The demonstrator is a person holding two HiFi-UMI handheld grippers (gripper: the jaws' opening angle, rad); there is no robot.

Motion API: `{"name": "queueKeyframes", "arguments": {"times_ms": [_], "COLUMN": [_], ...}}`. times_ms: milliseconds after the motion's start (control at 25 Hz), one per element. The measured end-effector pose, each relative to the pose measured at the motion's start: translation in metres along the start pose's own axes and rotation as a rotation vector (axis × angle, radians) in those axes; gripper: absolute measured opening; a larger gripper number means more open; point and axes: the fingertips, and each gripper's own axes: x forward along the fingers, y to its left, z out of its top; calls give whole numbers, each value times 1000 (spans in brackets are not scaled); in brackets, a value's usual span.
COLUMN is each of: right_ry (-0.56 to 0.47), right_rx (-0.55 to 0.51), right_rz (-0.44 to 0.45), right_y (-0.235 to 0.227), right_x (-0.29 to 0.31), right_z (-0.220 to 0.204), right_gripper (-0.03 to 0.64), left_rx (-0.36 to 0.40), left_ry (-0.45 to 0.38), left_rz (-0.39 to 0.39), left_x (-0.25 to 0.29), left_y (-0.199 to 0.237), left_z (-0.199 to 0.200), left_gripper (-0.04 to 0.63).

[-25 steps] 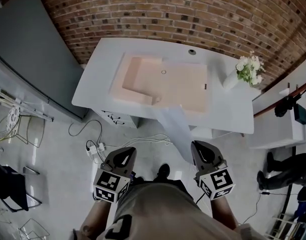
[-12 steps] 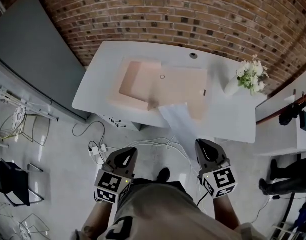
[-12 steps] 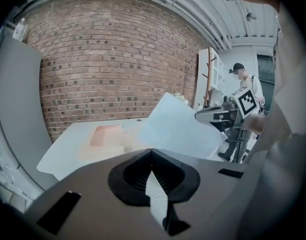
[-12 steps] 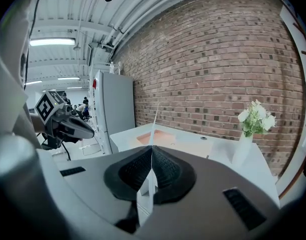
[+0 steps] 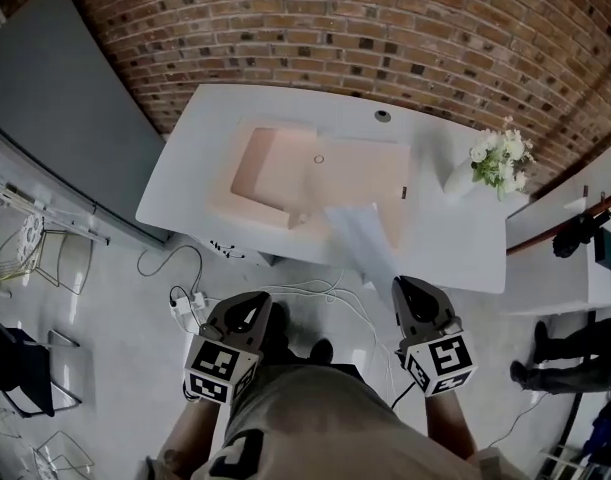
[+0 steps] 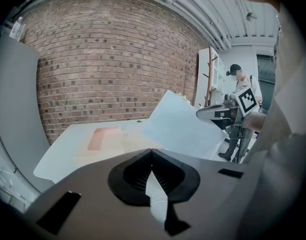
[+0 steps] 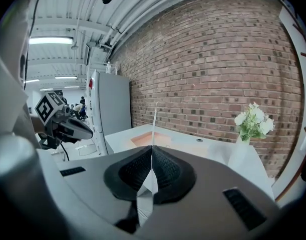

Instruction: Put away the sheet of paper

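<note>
The thin white sheet of paper [image 5: 363, 238] was held clamped edge-on between the fingers of the right gripper [image 5: 403, 290]; it was seen slanting forward from them over the front edge of the white counter [image 5: 180, 173]; the fingers of the left gripper [image 5: 247, 306] were pressed together on nothing, well apart from the sheet.
</note>
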Motion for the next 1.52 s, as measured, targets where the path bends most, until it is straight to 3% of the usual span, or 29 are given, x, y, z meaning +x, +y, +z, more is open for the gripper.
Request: {"name": "queueKeyframes", "arguments": {"times_ms": [520,1040,1520], "right_ry": [29,83,115], "right_rx": [-15,6,-1], "right_rz": [-101,-211,-288], "right_y": [12,34,45], "right_x": [48,105,128], "right_z": [34,58,72], "right_gripper": [23,23,23], "left_rx": [27,3,-29], "left_ry": [-54,-63,-69], "left_rz": [-108,-189,-264], "left_x": [32,42,54], "left_y": [67,146,177], "left_z": [27,23,13], "left_gripper": [14,14,14]}}
